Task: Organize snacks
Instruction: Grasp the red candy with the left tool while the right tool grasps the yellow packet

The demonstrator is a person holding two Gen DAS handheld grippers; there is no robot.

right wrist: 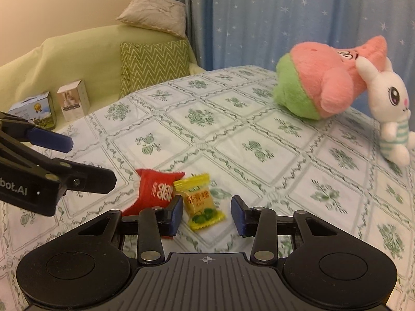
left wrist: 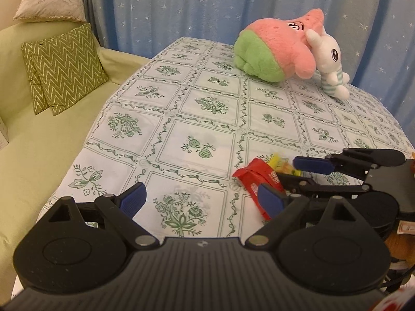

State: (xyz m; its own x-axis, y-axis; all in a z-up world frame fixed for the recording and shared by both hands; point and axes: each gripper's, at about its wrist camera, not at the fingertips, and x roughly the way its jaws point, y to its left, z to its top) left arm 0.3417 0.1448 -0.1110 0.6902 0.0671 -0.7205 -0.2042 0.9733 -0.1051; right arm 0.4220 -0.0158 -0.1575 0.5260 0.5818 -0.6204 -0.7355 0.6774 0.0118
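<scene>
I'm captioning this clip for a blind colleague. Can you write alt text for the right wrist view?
The right gripper hovers with open fingers either side of a yellow candy lying on a floral tablecloth, a red snack packet touching its left side. The left gripper reaches in from the left; two plush toys lie at the far right.

There are two small wrapped snacks, and both lie flat on the table with the green-flowered cloth [right wrist: 233, 134].

The red snack packet [right wrist: 155, 191] is a pillow-shaped pouch with white characters printed on its face. Its ends are crimped and a little crumpled.

The yellow candy [right wrist: 201, 203] is a square sachet with red characters and a picture of green fruit in its lower part. Its top edge is serrated. It lies just beside the red packet, on the packet's right, and their edges touch or overlap slightly. It is turned a little.
</scene>
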